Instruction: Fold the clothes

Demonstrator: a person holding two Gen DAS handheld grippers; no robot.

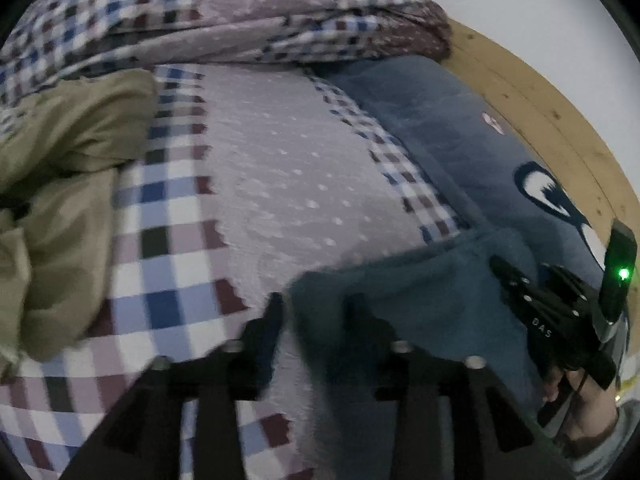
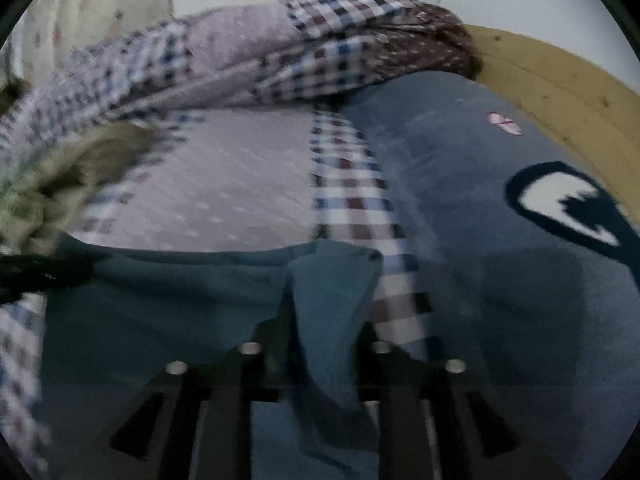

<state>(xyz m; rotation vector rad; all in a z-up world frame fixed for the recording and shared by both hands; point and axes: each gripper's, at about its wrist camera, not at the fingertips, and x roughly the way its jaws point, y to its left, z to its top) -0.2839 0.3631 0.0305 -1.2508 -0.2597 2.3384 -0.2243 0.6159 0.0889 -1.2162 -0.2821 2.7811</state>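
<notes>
Teal cloth fills the gap of the right claw [image 2: 324, 320] — a raised corner of the teal garment [image 2: 160, 320] stands between its two black fingers, which sit close on either side of the fold and appear to pinch it. In the left wrist view the left claw [image 1: 316, 312] has its fingers a moderate way apart, with the garment's near edge lying between and over the right-hand finger; whether the cloth is truly gripped there cannot be told through the blur.

Both views suggest a fold in progress: each claw works one end of the same edge, and the person's right hand [image 1: 576, 392] shows at the lower right of the left view, holding the right claw's handle. Whether that edge is being lifted to carry it over or is being laid down, one blurred moment does not settle. Either way the next move calls for both claws to travel level and together, so the edge stays straight and the cloth does not slip out or bunch.

The garment lies low in both frames on the bed's checked cover [image 1: 180, 240], its long axis running roughly left to right across the right view, with its pinched corner pointing up toward the frame's centre. Beyond it, an olive garment [image 1: 60, 184] is heaped at the left, a blue plush pillow [image 2: 480, 200] lies along the right, and a folded checked quilt [image 2: 280, 48] crosses the top.
</notes>
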